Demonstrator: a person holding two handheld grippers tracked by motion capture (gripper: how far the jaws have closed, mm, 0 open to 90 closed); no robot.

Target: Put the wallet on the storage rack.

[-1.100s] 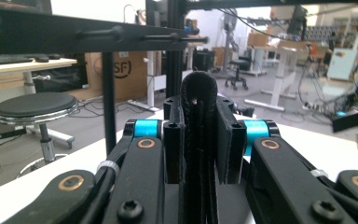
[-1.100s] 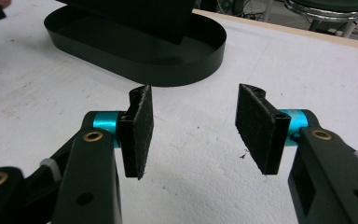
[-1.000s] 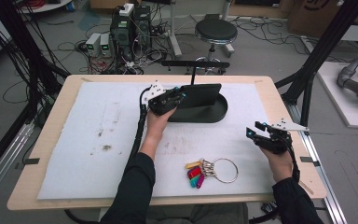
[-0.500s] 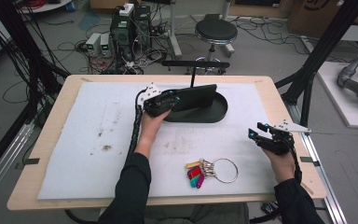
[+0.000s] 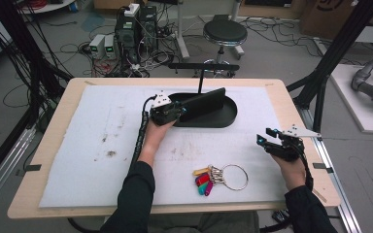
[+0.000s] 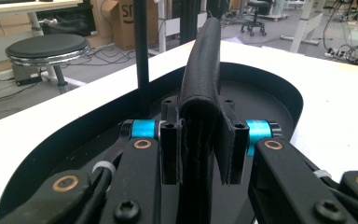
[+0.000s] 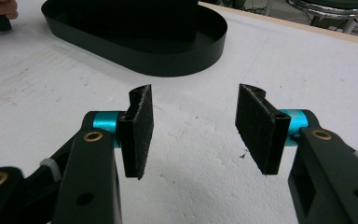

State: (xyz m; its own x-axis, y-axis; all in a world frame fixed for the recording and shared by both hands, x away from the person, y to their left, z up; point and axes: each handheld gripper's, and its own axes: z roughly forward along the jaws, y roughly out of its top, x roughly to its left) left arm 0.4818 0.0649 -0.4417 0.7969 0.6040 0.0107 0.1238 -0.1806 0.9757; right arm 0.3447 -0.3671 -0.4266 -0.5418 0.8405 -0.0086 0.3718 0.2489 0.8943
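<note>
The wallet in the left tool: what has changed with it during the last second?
The left tool, shut on the wallet, carried it slightly left and down over the black tray. The open right tool and the keys stayed in place.

— Room around the tray (image 5: 226, 118)?
— Bare mat (image 5: 77, 145) to its left. A post (image 6: 141, 56) rises at its far rim (stool (image 5: 224, 33) behind).
— Nearer?
— Keys (image 5: 216, 176) lie well short of it.
</note>
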